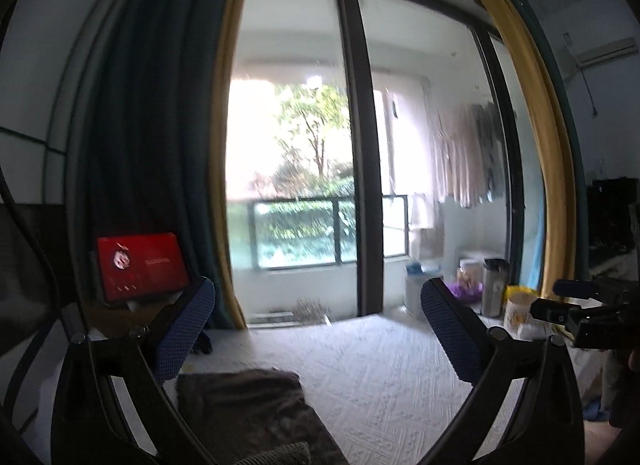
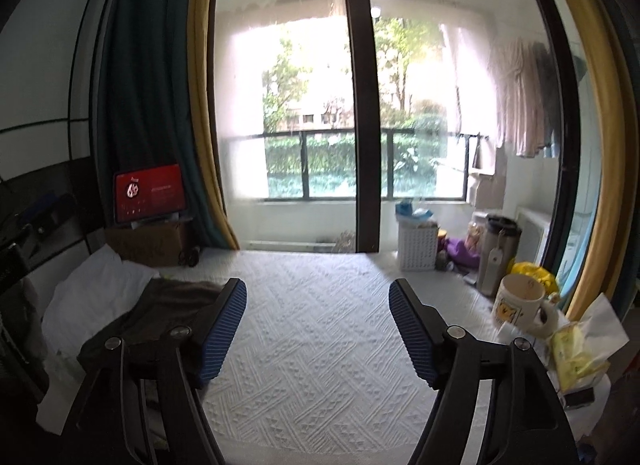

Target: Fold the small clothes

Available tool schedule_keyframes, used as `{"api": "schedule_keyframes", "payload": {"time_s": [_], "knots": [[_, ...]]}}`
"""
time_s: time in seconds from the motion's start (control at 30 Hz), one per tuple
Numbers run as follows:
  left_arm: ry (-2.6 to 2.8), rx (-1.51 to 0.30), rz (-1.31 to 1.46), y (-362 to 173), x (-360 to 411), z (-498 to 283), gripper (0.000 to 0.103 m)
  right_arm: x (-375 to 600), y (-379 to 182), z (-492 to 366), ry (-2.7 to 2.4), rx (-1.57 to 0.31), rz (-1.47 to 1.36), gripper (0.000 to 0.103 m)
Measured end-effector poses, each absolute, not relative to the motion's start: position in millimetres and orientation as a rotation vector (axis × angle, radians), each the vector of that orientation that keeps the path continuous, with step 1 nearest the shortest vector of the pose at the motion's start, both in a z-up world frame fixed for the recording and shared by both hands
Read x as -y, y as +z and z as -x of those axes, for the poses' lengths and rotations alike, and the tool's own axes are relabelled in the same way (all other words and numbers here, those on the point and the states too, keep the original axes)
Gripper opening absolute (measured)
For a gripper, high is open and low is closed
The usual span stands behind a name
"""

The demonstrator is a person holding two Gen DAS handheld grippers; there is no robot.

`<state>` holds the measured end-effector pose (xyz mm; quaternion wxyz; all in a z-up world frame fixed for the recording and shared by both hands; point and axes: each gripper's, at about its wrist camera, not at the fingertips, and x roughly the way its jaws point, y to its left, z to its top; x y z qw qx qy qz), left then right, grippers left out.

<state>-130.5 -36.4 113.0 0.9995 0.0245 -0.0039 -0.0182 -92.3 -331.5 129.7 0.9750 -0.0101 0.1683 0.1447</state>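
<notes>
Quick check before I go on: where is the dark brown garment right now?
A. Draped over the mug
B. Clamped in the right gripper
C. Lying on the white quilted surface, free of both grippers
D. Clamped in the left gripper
C. The dark brown garment lies on the white quilted surface, while the left gripper and the right gripper are both open with nothing between their pads.

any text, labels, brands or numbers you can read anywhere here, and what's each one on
None can be read.
Red tablet screen: a round emblem and lines of pale text, too blurred to read.
Mug: a yellow printed picture, with no lettering that can be made out.
Paper tag on the steel tumbler: blank or too small to tell.
Yellow packet: print too blurred to read.
</notes>
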Motion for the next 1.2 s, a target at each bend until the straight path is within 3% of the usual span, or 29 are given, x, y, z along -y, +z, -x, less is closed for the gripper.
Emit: {"api": "schedule_keyframes", "payload": {"time_s": [0.07,0.33,0.73,1.2], "knots": [[-0.028,0.023,-0.053,116,35,135,0.102,331,135,98,0.280,-0.308,0.021,0.091],[-0.014,0.053,-0.033,122,26,146,0.102,325,157,117,0.191,-0.236,0.066,0.096],[0.058,0.113,0.034,134,10,171,0.102,318,188,141,0.217,-0.151,0.038,0.096],[0.066,0.057,0.046,127,-2,172,0.102,303,190,148,0.230,-0.165,0.076,0.096]]}}
